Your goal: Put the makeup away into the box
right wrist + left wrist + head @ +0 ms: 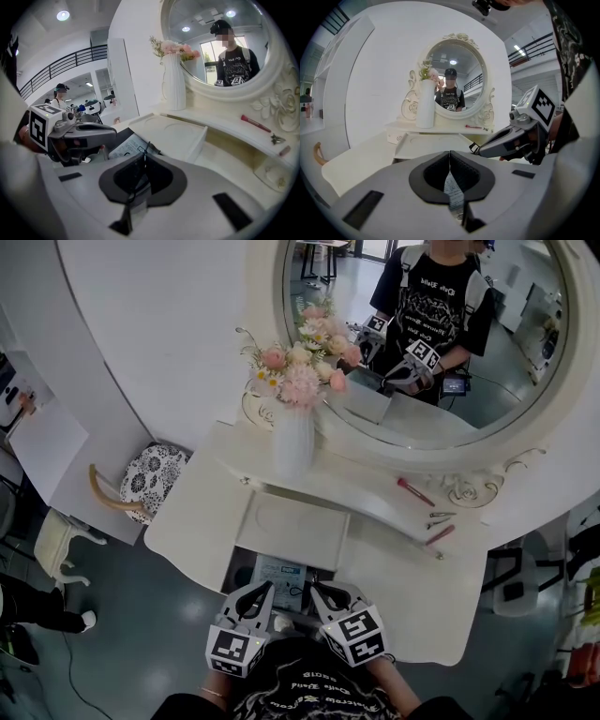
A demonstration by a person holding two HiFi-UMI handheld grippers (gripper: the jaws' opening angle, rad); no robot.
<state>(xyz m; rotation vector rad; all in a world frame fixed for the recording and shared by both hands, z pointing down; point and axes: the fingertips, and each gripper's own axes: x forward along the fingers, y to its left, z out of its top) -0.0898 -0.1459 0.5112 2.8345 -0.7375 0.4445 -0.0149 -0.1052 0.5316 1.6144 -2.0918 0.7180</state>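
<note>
Not in the box: a red tube lying on the narrow shelf below the mirror, toward the right, with a couple of hair clips just nearer and a pink tube nearer again, by the shelf's right end, all three apart from one another. Sunk into the white table at the near middle, the box itself, open on top, with a printed sheet lying inside and a pale tray-like lid just beyond the opening. Held side by side over the near edge of that opening, both aimed toward the far side: the left gripper, jaws brought together with nothing pinched at the pads (only the sheet showing through the gap lower down), and the right gripper, jaws likewise closed, with a thin dark sliver poking up at the tips, too small to name. Tips near each other but not touching. Farther off, left of the shelf's middle, a white vase upright with pink and cream flowers, standing against the round mirror. Reflected there, a person in a black printed shirt with both grippers. Off the table's left side, a stool with a patterned cushion.
</note>
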